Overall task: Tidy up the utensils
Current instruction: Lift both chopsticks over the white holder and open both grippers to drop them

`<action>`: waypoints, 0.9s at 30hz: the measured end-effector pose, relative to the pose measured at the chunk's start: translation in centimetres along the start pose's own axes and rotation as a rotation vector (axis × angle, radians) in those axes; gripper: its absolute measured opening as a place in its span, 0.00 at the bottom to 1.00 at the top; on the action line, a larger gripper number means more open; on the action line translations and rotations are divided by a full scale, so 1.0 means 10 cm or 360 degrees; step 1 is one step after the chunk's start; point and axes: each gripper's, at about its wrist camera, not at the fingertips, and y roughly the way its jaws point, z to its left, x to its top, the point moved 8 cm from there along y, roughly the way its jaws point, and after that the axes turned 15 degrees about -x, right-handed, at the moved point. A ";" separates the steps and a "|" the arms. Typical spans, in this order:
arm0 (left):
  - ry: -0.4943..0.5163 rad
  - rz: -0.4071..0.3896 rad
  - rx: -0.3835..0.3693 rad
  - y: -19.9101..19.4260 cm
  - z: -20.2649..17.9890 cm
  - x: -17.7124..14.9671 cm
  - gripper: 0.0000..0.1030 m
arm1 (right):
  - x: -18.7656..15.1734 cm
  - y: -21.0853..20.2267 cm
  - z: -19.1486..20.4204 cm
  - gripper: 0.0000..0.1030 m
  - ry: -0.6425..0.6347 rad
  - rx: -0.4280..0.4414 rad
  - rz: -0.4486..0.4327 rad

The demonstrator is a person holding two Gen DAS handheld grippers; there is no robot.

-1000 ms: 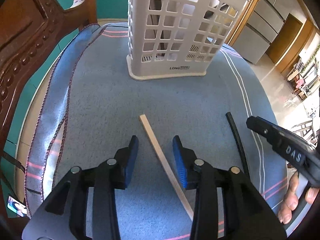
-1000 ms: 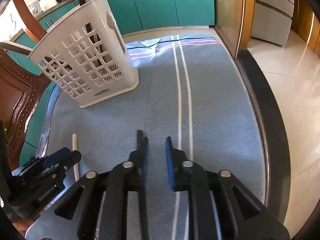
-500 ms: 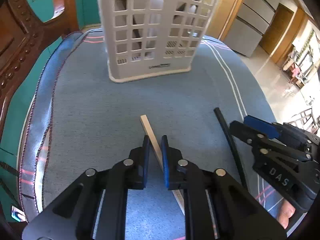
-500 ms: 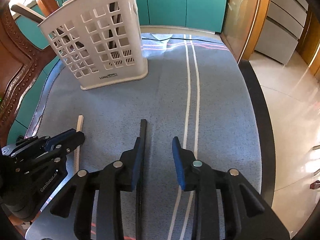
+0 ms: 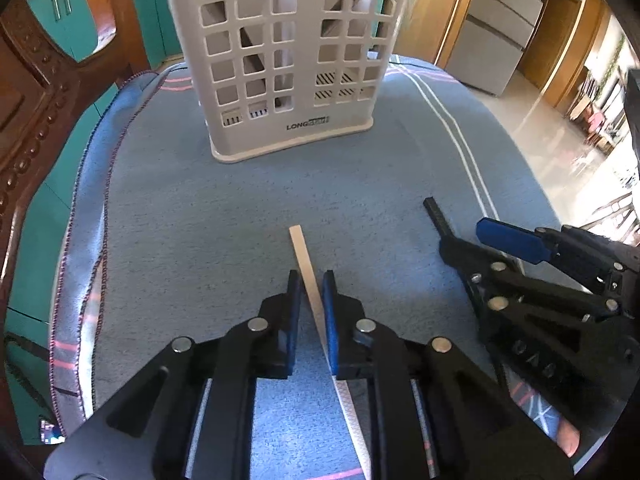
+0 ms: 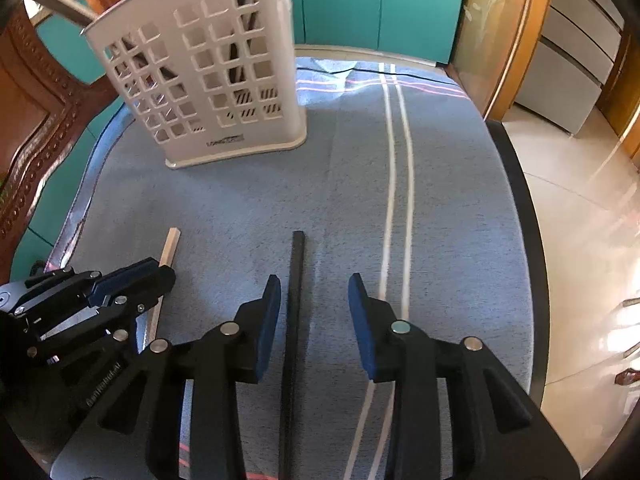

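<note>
Two sticks are on the bench right now, both lying on the blue towel with white stripes [image 6: 440,208] that covers it. First is a pale flat wooden stick [image 5: 306,260], second is a thin black square-section stick [image 6: 296,280], and they sit side by side, near each other but not touching.

Left gripper [image 5: 311,280] is low over the pale one and its blue-padded fingers [image 5: 294,300] are pressed together on it, so the stick runs straight through the narrow gap with its far end poking out ahead toward the basket. From the right wrist view you can see the same thing at the lower left: left gripper [image 6: 158,270] closed around the pale stick [image 6: 170,246].

Right gripper [image 6: 314,288] has its fingers [image 6: 268,312] spread wide apart. The black stick lies between them, close to the left-hand pad, and I can't tell if it actually touches it. In the left wrist view the right gripper [image 5: 468,236] sits over the black stick [image 5: 438,218], only the tip showing in front of it.

Further back on the towel stands the white plastic lattice utensil basket [image 5: 288,80], upright, well apart from both sticks. A few dark and wooden pieces already lean inside it. A carved dark wood chair back [image 5: 36,112] is off to the left.
</note>
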 end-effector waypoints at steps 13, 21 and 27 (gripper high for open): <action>-0.0096 -0.0226 -0.0155 -0.35 0.01 0.19 0.06 | 0.15 -0.18 0.09 0.06 -0.0003 0.0147 -0.0112; -0.0054 -0.0667 -0.0290 -1.63 -0.17 0.53 0.06 | 0.35 -1.06 -0.35 0.06 0.0204 0.0372 -0.0402; 0.0039 -0.1169 -0.0319 -2.67 -0.31 0.97 0.06 | 0.61 -1.81 -0.66 0.07 0.0350 0.0500 -0.0658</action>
